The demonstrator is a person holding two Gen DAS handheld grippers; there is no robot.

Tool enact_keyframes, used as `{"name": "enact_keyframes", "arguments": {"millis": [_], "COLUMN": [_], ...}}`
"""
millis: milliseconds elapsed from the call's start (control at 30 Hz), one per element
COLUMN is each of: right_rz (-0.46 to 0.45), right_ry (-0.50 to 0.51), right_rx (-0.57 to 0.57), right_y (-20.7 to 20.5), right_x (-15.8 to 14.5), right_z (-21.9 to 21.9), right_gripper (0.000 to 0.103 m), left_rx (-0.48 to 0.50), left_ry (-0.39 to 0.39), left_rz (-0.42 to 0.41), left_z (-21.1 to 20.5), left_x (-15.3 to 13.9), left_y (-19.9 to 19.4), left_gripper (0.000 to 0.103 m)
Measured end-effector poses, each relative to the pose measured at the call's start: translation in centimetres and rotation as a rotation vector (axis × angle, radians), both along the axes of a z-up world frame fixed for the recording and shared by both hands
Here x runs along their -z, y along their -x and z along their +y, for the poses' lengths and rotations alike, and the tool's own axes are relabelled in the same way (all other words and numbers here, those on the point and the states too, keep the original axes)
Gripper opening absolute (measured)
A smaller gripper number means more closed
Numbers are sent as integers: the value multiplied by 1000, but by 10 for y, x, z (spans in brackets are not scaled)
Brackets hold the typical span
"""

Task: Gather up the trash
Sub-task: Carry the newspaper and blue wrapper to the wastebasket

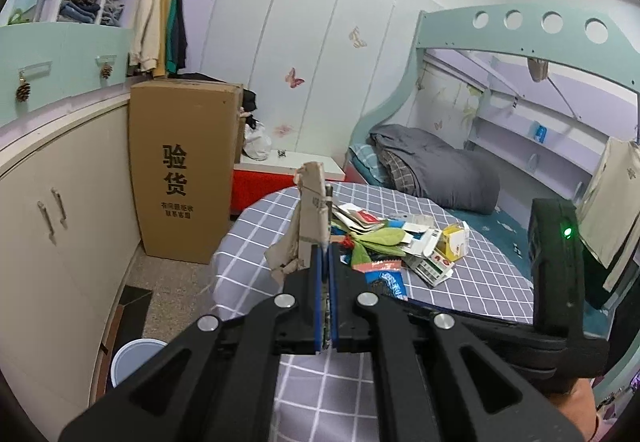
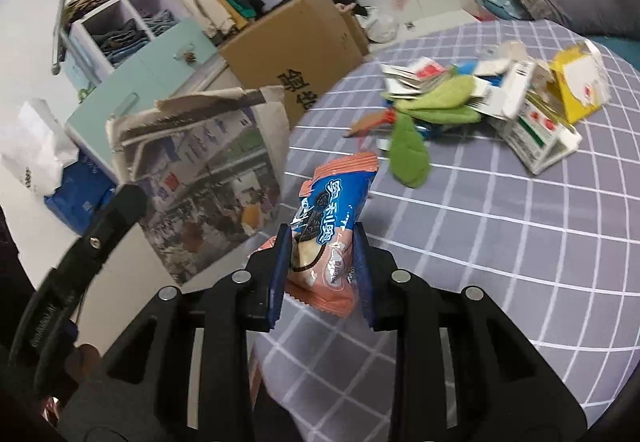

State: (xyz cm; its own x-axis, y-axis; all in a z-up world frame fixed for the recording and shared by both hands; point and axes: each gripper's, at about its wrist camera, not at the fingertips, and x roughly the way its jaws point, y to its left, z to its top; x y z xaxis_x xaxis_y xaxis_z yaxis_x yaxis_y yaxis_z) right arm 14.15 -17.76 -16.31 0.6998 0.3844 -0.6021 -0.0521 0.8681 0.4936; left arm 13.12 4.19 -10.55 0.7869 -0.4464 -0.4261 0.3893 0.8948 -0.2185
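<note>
My left gripper point(image 1: 325, 254) is shut on a folded newspaper point(image 1: 310, 213) that stands up from its fingers above the table's left edge. In the right wrist view the same newspaper point(image 2: 204, 169) hangs at the left with the left gripper's black body below it. My right gripper point(image 2: 320, 238) is shut on a pink and blue snack wrapper point(image 2: 326, 217) held above the checked tablecloth point(image 2: 500, 242). A trash pile point(image 2: 480, 101) of cartons, green felt leaves and a yellow box lies further back on the table; it also shows in the left wrist view point(image 1: 400, 242).
A tall cardboard box point(image 1: 184, 169) stands on the floor left of the table. A round bin point(image 1: 134, 358) sits on the floor at lower left beside white cabinets point(image 1: 52, 226). A bunk bed with grey bedding point(image 1: 432, 165) is behind the table.
</note>
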Motion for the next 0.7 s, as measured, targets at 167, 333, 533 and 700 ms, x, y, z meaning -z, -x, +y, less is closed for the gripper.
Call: {"name": "enact_keyframes", "arguments": {"millis": [167, 333, 533, 700], "right_rz": [-19, -15, 10, 39], "right_ry": [-2, 5, 13, 44], "right_rx": [-67, -161, -280, -359], "right_y": [-8, -29, -58, -80], "right_x": [-9, -7, 7, 26], "right_z": [34, 83, 151, 208], "right_gripper": [30, 30, 30, 30], "left_rx": [-65, -168, -301, -427], "left_ry": [4, 14, 11, -32], "left_rz": [3, 30, 89, 131], "left_z": [34, 81, 142, 191], "left_x": [0, 6, 26, 44], "left_y": [2, -5, -19, -34], "left_gripper": [3, 3, 3, 3]}}
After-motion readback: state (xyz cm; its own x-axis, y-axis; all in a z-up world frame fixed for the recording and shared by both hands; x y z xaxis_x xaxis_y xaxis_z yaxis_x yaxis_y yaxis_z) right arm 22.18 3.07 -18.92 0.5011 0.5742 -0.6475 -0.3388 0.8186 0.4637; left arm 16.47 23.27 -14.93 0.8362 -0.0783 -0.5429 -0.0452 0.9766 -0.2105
